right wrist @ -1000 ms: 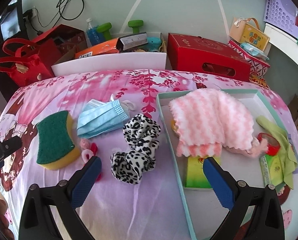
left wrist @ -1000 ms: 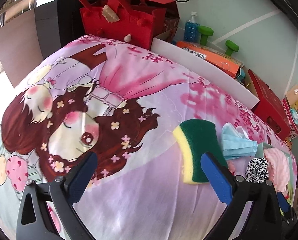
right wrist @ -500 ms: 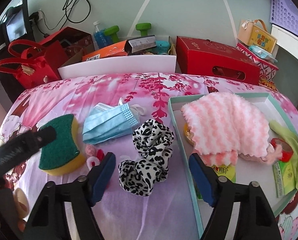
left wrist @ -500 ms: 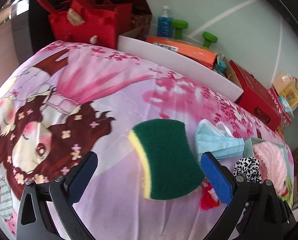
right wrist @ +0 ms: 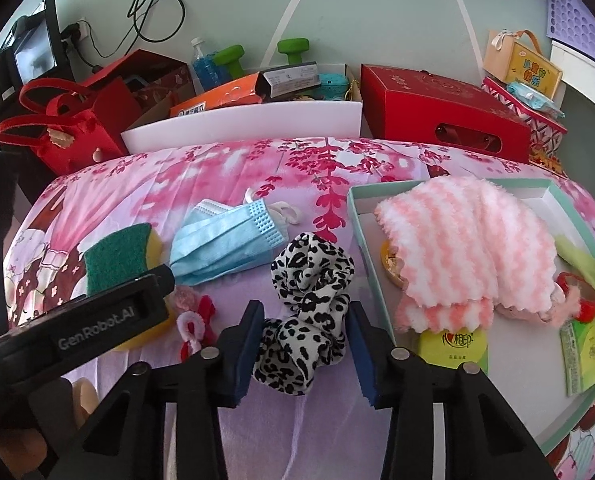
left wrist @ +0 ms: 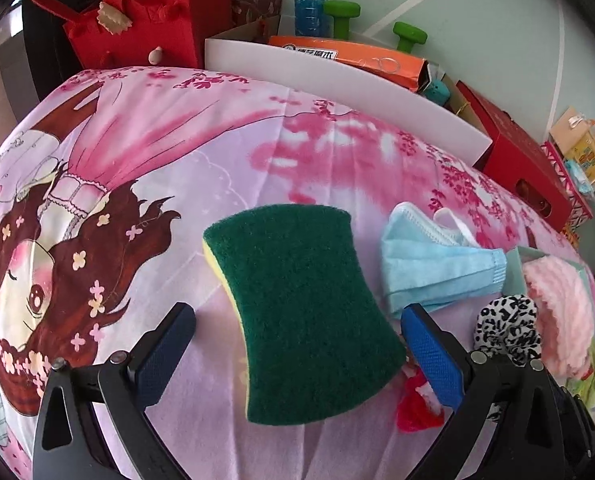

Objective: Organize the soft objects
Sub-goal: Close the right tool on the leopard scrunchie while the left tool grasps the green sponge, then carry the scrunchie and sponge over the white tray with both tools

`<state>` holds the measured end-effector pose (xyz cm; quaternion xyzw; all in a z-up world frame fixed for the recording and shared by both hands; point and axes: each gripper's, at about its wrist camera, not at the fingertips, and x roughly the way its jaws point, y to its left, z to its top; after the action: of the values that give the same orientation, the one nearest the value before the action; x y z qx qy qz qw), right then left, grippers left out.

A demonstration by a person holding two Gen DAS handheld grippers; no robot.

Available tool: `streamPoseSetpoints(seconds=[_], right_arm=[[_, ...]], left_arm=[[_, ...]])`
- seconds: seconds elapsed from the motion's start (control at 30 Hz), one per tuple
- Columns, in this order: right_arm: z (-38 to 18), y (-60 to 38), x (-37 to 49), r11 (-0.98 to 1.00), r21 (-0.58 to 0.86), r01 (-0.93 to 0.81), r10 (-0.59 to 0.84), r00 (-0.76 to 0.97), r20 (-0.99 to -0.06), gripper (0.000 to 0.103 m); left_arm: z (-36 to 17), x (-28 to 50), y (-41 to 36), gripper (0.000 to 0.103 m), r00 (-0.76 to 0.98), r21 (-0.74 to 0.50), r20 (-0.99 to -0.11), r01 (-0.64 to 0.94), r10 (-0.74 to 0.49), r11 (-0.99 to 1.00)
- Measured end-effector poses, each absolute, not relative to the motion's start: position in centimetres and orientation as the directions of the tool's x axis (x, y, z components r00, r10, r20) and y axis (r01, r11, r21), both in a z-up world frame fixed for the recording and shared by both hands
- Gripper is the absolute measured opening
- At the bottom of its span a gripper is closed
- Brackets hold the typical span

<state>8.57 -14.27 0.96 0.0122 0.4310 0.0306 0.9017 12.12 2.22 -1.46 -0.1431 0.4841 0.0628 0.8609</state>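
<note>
Leopard-print fabric fills the gap in front of my right hand-held gripper: a black-and-white scrunchie lies on the cartoon-printed pink cloth covering the surface, and the blue-padded jaws are closing around its near end. I cannot see the pads pressing on it yet.

My left hand-held gripper stands with its jaws wide apart, one on either side of a green-and-yellow scouring sponge that lies flat on the cloth, touching neither pad. From the right camera I can read "GenRobot.AI" on that gripper's black side.

Just beside the sponge lies a blue surgical mask, and near it a small red-and-pink hair tie.

To the right sits a shallow mint-edged tray. A pink-and-white striped fluffy cloth is draped in it, over a yellow-green packet with Chinese characters beside a red heart. A lime cloth lies at the tray's far right.

Beyond the surface I see an orange carton with Chinese writing, a red gift box, a red felt bag, and a small yellow carry-box printed with Chinese characters too small for me to read surely.
</note>
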Motion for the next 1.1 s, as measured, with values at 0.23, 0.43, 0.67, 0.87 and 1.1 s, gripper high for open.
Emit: streamPoseSetpoints(seconds=[0.23,0.43,0.67,0.87,1.1], right_arm=[[0.9,-14.3,8.6,0.998,0.042,-0.047,0.063,0.623,-0.780,0.037],[1.4,-14.3,8.4,0.998,0.036,-0.050,0.060,0.631,-0.773,0.026],[2.2,-14.8,8.1,0.997,0.056,-0.045,0.071,0.643,-0.763,0.016],[3.5,-15.4,7.6,0.997,0.076,-0.033,0.078,0.673,-0.735,0.014],[5.7,-16.1,6.8,0.997,0.080,-0.021,0.071,0.717,-0.694,0.014]], left_arm=[[-1.7,12.4,1.8,0.097,0.504,-0.141,-0.864,-0.263,0.011,0.954],[-1.2,12.2,1.6,0.074,0.517,-0.200,-0.854,-0.232,-0.053,0.952],[-0.2,11.6,2.2,0.071,0.533,-0.238,-0.843,-0.241,-0.077,0.941],[2.3,10.5,2.8,0.071,0.585,-0.257,-0.808,-0.239,-0.072,0.936],[6.0,9.1,2.7,0.071,0.656,-0.273,-0.752,-0.208,-0.073,0.939]])
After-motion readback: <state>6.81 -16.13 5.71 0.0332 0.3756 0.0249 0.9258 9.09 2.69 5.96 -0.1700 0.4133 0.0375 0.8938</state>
